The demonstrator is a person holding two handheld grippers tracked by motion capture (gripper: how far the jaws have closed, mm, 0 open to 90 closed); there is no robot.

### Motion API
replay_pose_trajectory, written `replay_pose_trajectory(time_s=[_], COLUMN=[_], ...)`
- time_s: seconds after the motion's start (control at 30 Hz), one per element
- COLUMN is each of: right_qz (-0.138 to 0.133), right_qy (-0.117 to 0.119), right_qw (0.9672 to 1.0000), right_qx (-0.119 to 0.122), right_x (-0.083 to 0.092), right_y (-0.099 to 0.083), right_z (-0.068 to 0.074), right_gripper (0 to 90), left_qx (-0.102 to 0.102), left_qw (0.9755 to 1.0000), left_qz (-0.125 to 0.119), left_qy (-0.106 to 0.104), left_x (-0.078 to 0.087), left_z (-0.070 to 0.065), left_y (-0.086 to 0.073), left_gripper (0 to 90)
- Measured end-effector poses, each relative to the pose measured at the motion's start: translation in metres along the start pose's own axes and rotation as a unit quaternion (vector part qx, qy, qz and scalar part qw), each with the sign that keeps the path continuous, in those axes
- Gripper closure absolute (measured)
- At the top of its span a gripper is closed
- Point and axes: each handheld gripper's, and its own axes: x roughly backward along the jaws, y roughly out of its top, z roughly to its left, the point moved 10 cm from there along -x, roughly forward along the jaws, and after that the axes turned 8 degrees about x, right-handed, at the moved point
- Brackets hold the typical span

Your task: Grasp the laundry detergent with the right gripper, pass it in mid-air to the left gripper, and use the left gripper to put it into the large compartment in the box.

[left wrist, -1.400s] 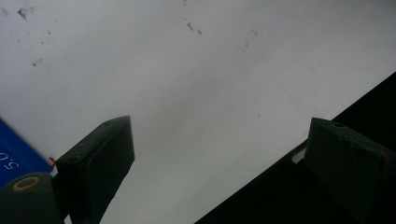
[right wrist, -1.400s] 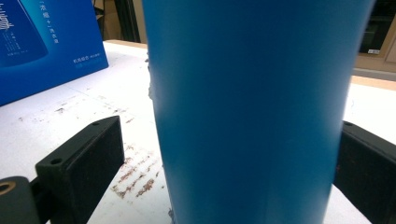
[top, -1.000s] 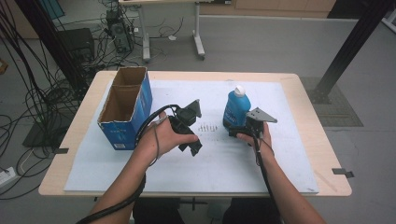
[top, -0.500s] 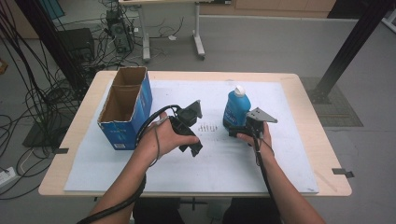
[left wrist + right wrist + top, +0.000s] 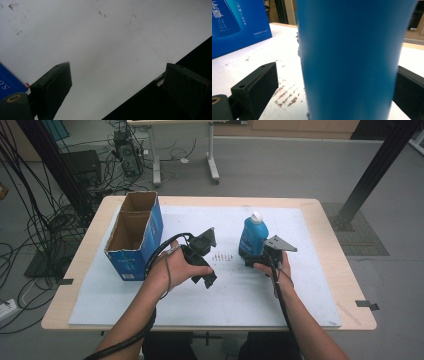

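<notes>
A blue bottle [image 5: 253,236] with a white cap stands upright on the white mat [image 5: 235,300]. My right gripper [image 5: 258,258] is level with its base, and its jaws sit on either side of the bottle [image 5: 352,62]. A gap shows at the left jaw, so my right gripper [image 5: 335,83] is open. My left gripper [image 5: 204,266] is held in the person's left hand at mid-table, to the left of the bottle. Pointing down at bare mat [image 5: 105,45], my left gripper [image 5: 120,82] has its jaws wide apart with nothing between them.
An open-topped blue cardboard box [image 5: 134,235] stands at the mat's back left; its printed side [image 5: 239,27] shows beyond the bottle. Small rust-coloured marks [image 5: 222,256] dot the mat between the grippers. The wooden table [image 5: 345,275] borders the mat on all sides.
</notes>
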Motion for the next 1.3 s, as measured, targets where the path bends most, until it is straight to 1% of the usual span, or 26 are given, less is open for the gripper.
replay_pose_trajectory(time_s=[0.33,0.47,1.3], right_qz=[-0.003,-0.003,-0.005], right_qy=[0.001,0.0,0.0], right_qw=[1.0,1.0,1.0], right_qx=[0.0,0.003,0.002], right_x=[0.0007,0.0006,0.0007], right_y=[0.0014,0.0015,0.002], right_z=[-0.0004,0.0001,0.0], right_gripper=[2.4,2.5,3.0], left_qx=[0.0,-0.002,-0.002], left_qw=[1.0,1.0,1.0], left_qz=[-0.003,-0.001,0.0], left_qy=[0.0,0.001,0.001], left_x=[0.0014,0.0008,-0.0008], left_z=[-0.0003,-0.0007,-0.0023], left_y=[0.0008,0.0007,0.0013], left_gripper=[8.8,8.8,8.8])
